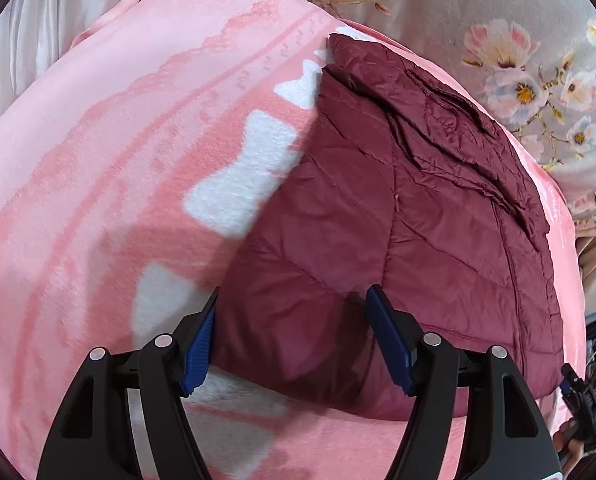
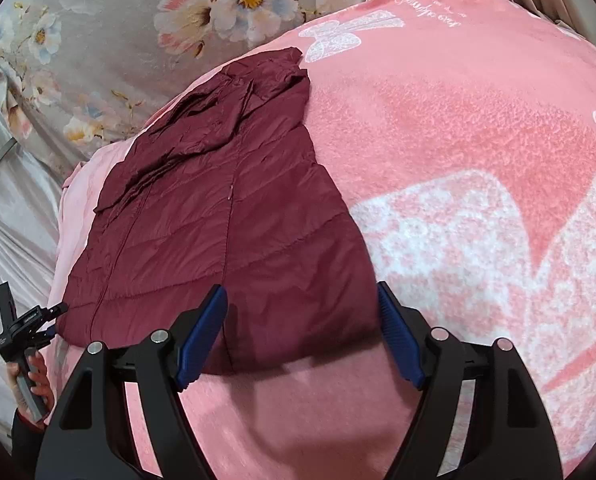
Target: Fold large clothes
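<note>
One jacket (image 1: 397, 220), dark red and quilted, lies folded on the bed; it is the only garment in either view. One pink blanket (image 1: 118, 200) with white bow shapes lies under it. One grey sheet (image 1: 477, 8) printed with flowers shows past the blanket's edge.

Two claws are in view. The left claw (image 1: 294, 344) has two black arms, each with one blue pad, so two pads (image 1: 198, 352). The right claw (image 2: 299, 340) likewise has two arms and two blue pads (image 2: 200, 340). That makes four pads in all.

One hand (image 2: 34, 380) of a person shows in the right wrist view, gripping a handle.
</note>
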Available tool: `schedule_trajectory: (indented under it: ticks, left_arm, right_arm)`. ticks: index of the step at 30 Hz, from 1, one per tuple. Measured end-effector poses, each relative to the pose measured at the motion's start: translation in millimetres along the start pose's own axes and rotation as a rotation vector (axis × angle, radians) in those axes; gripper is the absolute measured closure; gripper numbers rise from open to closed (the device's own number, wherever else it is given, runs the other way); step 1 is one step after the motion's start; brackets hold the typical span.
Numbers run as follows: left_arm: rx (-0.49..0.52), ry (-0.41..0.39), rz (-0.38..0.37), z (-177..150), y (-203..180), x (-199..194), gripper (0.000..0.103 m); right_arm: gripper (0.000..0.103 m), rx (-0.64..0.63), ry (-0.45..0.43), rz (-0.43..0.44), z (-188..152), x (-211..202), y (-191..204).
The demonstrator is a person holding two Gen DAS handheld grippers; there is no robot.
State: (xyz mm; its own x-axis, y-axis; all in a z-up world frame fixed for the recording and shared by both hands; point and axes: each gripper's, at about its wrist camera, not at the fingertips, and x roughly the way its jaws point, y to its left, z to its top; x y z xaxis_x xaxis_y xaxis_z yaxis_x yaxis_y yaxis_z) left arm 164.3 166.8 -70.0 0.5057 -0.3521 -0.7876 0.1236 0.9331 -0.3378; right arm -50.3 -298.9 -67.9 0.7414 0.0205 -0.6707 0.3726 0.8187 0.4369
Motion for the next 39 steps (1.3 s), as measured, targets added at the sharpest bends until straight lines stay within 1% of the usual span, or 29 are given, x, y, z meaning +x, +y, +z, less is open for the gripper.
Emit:
schedule_trajectory:
  ticks: [1, 2, 3, 4, 5, 8, 10, 13, 14, 17, 18, 21, 23, 25, 27, 28, 29, 30, 31, 32, 33, 35, 36, 37, 39]
  left_arm:
    - [-0.004, -0.006, 0.001, 0.0, -1.2, -0.4, 0.058]
    - [-0.005, -0.005, -0.004, -1.4, -1.9, -1.4, 0.077]
    - [-0.008, -0.004, -0.018, -1.7, -3.2, -4.0, 0.09]
    - [-0.012, -0.016, -0.025, -2.4, -4.4, -9.7, 0.093]
    - [-0.008, -0.024, -0.026, -3.2, -5.8, -14.8, 0.097]
    - [0.008, -0.07, -0.063, -8.3, -10.6, -43.0, 0.099]
    - [0.021, -0.101, -0.095, -15.5, -11.9, -69.8, 0.1]
    - [0.041, -0.148, -0.127, -29.9, -9.1, -114.3, 0.1]
    - [0.042, -0.165, -0.145, -37.6, -5.6, -133.9, 0.1]
    - [0.023, -0.193, -0.194, -55.0, 3.4, -176.1, 0.1]
    - [0.015, -0.207, -0.212, -59.3, 5.7, -191.2, 0.1]
    - [0.009, -0.271, -0.26, -60.2, 1.5, -231.9, 0.1]
    - [0.025, -0.323, -0.266, -51.3, -8.5, -251.5, 0.1]
    - [0.051, -0.376, -0.263, -32.5, -23.8, -263.6, 0.1]
    - [0.062, -0.405, -0.251, -5.4, -38.7, -262.6, 0.1]
    - [0.062, -0.416, -0.235, 10.1, -46.1, -258.0, 0.1]
    - [0.061, -0.421, -0.202, 28.3, -53.8, -249.1, 0.1]
    - [0.064, -0.415, -0.186, 42.1, -57.6, -240.7, 0.099]
    - [0.059, -0.402, -0.167, 61.1, -63.4, -225.8, 0.099]
    - [0.052, -0.379, -0.146, 79.3, -69.2, -207.9, 0.099]
    - [0.061, -0.358, -0.127, 92.0, -72.0, -192.2, 0.099]
    - [0.036, -0.302, -0.086, 114.0, -78.6, -152.1, 0.099]
    - [0.041, -0.282, -0.08, 118.3, -80.7, -140.1, 0.099]
    - [0.033, -0.267, -0.063, 122.9, -82.5, -125.6, 0.1]
    - [0.036, -0.247, -0.04, 127.0, -83.5, -108.5, 0.1]
  right_arm:
    - [0.047, 0.002, -0.001, -0.002, -0.2, 1.5, 1.9]
    - [0.065, -0.003, 0.001, -0.014, -0.6, 2.0, 4.3]
    - [0.076, -0.007, -0.001, -0.024, -0.1, 1.3, 5.3]
    - [0.088, -0.012, -0.011, -0.027, -0.6, -3.8, 6.9]
    - [0.095, -0.014, -0.024, -0.023, -0.7, -8.6, 7.8]
    - [0.098, -0.038, -0.08, 0.0, -2.4, -35.5, 11.6]
    - [0.099, -0.062, -0.12, 0.016, -6.7, -61.7, 14.6]
    - [0.099, -0.104, -0.174, 0.04, -19.9, -106.7, 16.0]
    - [0.099, -0.122, -0.202, 0.047, -27.3, -127.4, 16.7]
    - [0.099, -0.133, -0.271, 0.066, -39.4, -171.7, 17.6]
    - [0.099, -0.13, -0.307, 0.076, -40.8, -191.4, 18.4]
    - [0.099, -0.13, -0.407, 0.103, -34.2, -228.6, 28.2]
    - [0.099, -0.128, -0.473, 0.123, -18.7, -241.8, 37.9]
    - [0.099, -0.134, -0.52, 0.13, 1.4, -244.6, 46.7]
    - [0.099, -0.125, -0.564, 0.124, 29.1, -238.1, 51.4]
    - [0.1, -0.117, -0.595, 0.095, 48.5, -231.0, 52.9]
    - [0.103, -0.101, -0.613, 0.071, 65.6, -224.4, 51.2]
    - [0.103, -0.08, -0.616, 0.069, 80.2, -216.9, 48.5]
    - [0.103, -0.058, -0.594, 0.074, 100.4, -201.6, 46.0]
    - [0.103, -0.029, -0.578, 0.06, 118.2, -183.0, 43.3]
    - [0.103, -0.015, -0.562, 0.054, 129.0, -168.2, 41.3]
    - [0.103, 0.026, -0.501, 0.071, 142.6, -136.1, 36.3]
    - [0.103, 0.043, -0.487, 0.086, 140.4, -128.7, 34.1]
    - [0.103, 0.041, -0.476, 0.111, 136.1, -124.1, 33.4]
    - [0.102, 0.008, -0.489, 0.093, 122.6, -129.3, 36.0]
